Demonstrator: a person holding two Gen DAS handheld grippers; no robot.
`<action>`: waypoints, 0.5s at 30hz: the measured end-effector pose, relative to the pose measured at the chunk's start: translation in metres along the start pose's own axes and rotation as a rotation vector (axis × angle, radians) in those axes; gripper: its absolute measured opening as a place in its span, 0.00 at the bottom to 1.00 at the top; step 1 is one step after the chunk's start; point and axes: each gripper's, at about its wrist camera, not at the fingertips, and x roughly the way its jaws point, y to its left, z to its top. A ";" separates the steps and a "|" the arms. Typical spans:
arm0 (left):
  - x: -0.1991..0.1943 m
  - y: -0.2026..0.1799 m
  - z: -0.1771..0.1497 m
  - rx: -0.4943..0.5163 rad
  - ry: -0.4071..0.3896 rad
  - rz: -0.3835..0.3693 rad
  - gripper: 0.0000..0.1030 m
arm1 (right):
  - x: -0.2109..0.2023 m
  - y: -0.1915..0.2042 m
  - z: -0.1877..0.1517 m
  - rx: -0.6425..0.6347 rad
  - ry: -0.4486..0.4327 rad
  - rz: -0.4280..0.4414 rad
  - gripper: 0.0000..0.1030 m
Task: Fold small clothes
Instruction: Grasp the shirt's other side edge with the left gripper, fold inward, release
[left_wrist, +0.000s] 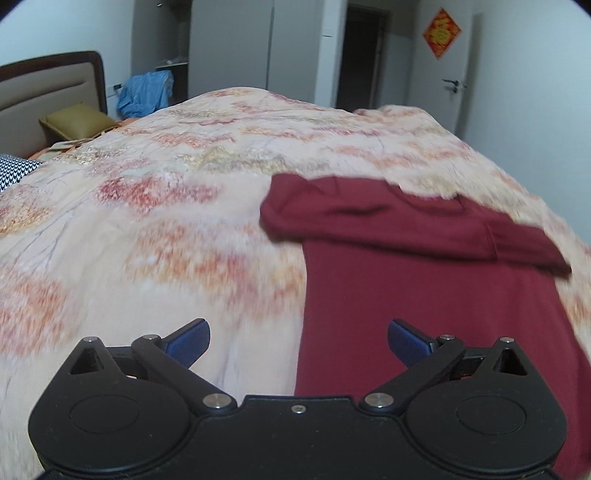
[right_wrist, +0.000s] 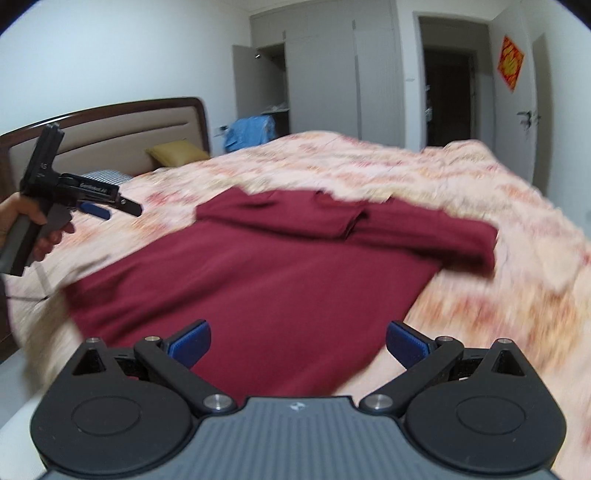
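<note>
Dark red garment (right_wrist: 258, 273) lies flat on the bed (left_wrist: 147, 221), sleeves folded across its top. Left gripper (left_wrist: 298, 341) and right gripper (right_wrist: 298, 341) both hang spread wide, fingers empty. Risk: a careless grab could snag the quilt underneath, dragging those sleeves undone.
</note>
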 end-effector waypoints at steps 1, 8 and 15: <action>-0.002 0.001 -0.010 0.012 0.000 0.002 0.99 | -0.005 0.003 -0.009 0.007 0.007 0.009 1.00; -0.007 0.005 -0.055 0.024 0.054 -0.014 0.99 | -0.015 0.012 -0.044 0.200 0.038 0.022 1.00; -0.012 0.015 -0.062 -0.018 0.114 -0.065 0.89 | -0.017 0.013 -0.051 0.297 0.015 -0.026 0.79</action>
